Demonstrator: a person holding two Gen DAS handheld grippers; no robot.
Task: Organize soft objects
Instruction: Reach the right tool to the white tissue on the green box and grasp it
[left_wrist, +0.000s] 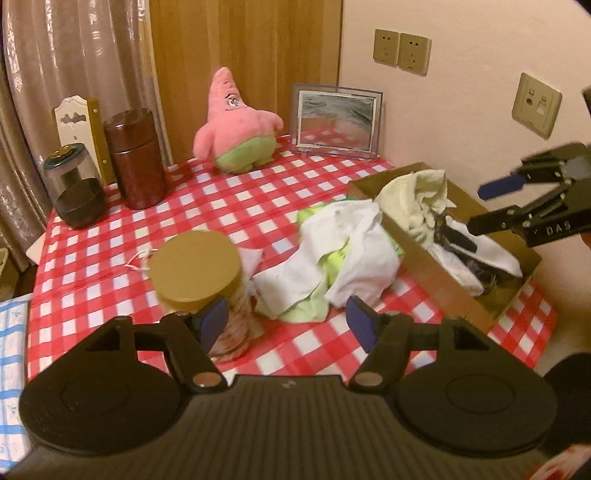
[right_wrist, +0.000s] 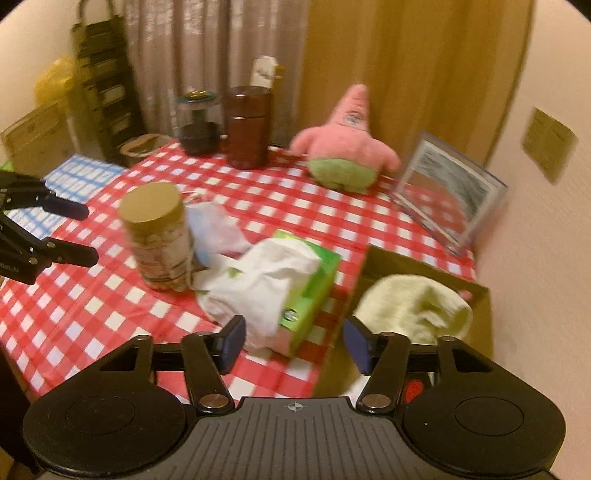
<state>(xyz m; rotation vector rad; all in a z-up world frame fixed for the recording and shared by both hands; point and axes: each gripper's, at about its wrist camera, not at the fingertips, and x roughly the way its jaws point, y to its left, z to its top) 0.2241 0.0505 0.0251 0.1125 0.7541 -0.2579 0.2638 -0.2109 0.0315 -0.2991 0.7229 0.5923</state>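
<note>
The work surface is a table (left_wrist: 110, 258) under a red-and-white checked cloth, pushed into a corner between a wooden panel and a cream wall with sockets (left_wrist: 402, 51).

We see a cardboard box (left_wrist: 443, 273) at the right edge of the table. It already holds a pale yellow cloth (left_wrist: 413, 199) and some white and dark fabric. Just beside the box, on the cloth, lies a rumpled white garment (left_wrist: 354, 258) draped over a green tissue pack (right_wrist: 314, 291); the garment touches the box's near wall. A pink star plush (left_wrist: 232, 125) sits upright at the back, near a picture frame (left_wrist: 336, 122).

We hold the left gripper (left_wrist: 288, 325) above the near table edge, jaws apart, with nothing between them; a jar with a tan lid (left_wrist: 195, 266) stands just behind its left finger. The right gripper (right_wrist: 293, 345) hangs over the box's near corner, jaws likewise spread and empty, the yellow cloth just beyond its right finger.

A brown canister (left_wrist: 135, 158) and a glass jar (left_wrist: 75, 192) stand at the far left.
</note>
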